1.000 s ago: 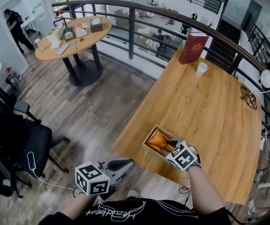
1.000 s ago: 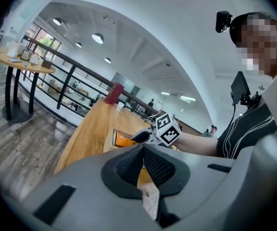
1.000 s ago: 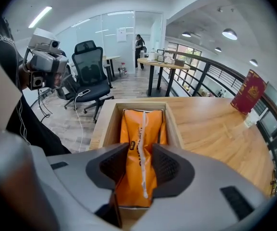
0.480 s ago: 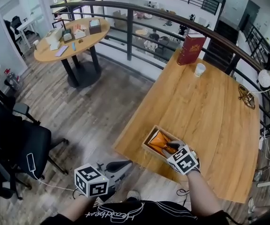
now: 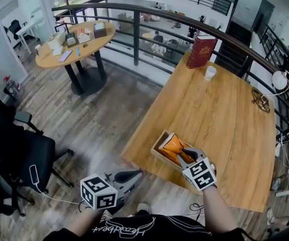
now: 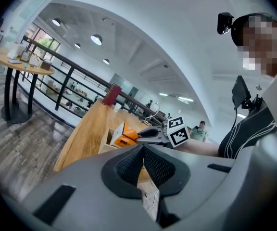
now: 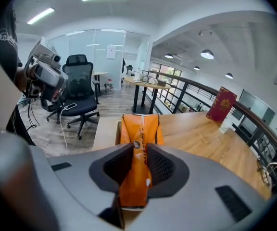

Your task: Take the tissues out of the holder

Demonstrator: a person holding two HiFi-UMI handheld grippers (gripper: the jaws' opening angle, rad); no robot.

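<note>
The R gripper [image 5: 181, 154] is pinching the orange tissue pack [image 5: 173, 145]. Its jaws have just been closing, & now both pads are pressing on the sides of the pack, w/ the pack sticking out past the tips. The pack is tilting up out of the wooden holder [image 5: 157, 143]. Its high end is pointing away from the person, & its low end is sitting over the holder; I can't tell if it is all the way out. The holder is an open box & it is sitting on the big wood table [image 5: 225, 109], right by the near corner, close to the edge. The L gripper [image 6: 142, 154] is hanging off to the side of the table, over the floor, pointing toward the holder. Its jaws are pressed together w/ nothing between them. It is well apart from the pack. At the far end of the table a red book [image 5: 200, 51] is standing up, & a white cup [image 5: 210, 73] is standing just beside it. A dark railing [image 5: 134, 14] is running behind the table. Past the table's left side there is a round table [image 5: 77, 44] w/ small things on top, & a black chair [image 5: 24, 152] is standing near the person's L side.
</note>
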